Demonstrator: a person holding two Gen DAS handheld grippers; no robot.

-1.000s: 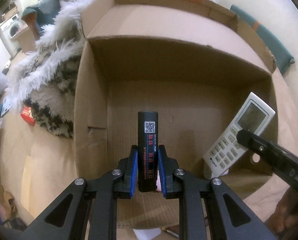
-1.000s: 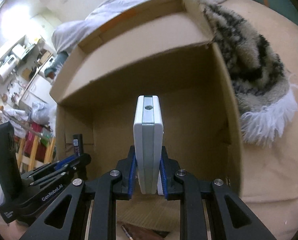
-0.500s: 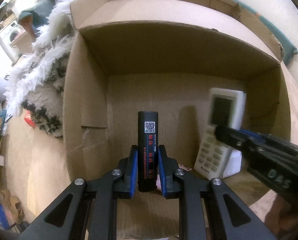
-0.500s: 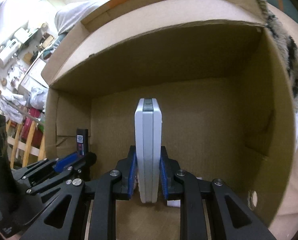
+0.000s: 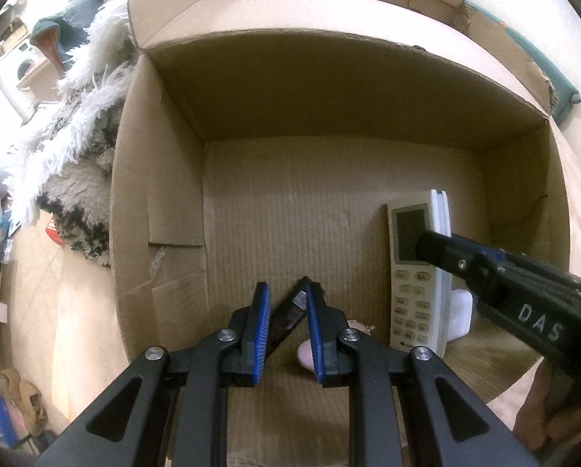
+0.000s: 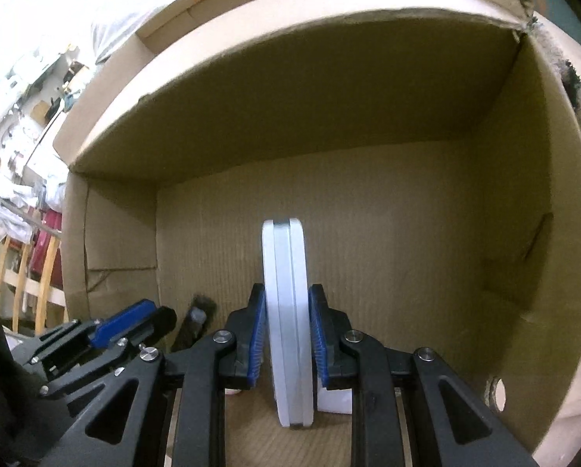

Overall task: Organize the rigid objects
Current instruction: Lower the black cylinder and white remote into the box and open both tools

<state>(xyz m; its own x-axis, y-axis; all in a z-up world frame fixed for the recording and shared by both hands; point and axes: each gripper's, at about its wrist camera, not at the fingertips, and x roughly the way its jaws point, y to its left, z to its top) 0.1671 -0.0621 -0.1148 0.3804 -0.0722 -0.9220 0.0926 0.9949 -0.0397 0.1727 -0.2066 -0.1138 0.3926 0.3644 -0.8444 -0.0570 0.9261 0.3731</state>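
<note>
The left gripper (image 5: 287, 311) stands with its blue pads spread apart, and the black stick-shaped device (image 5: 290, 317) lies tilted in the gap between them, its top leaning toward the right pad and its lower part hidden behind the left one. Neither pad presses on it squarely, so the jaws are parted and hold nothing firmly. A small pink object (image 5: 305, 354) lies on the box floor just behind the right pad (what it is cannot be told).

The right gripper (image 6: 287, 319) has its pads a little apart on either side of the white remote control (image 6: 288, 311), which stands upright on its lower end on the floor of the box. A narrow gap shows on each side between pad and remote, so the jaws look loosened rather than clamped. In the left wrist view the remote's face (image 5: 413, 276) shows its screen and rows of buttons, with one dark finger of the right gripper crossing in front of the screen. A white block (image 6: 335, 399) sits just behind the remote, touching or nearly touching it.

Both grippers reach inside the cardboard box (image 5: 158, 210), which lies open toward the cameras. A shaggy white and dark fleece (image 5: 76, 148) lies beside the box's left wall.
</note>
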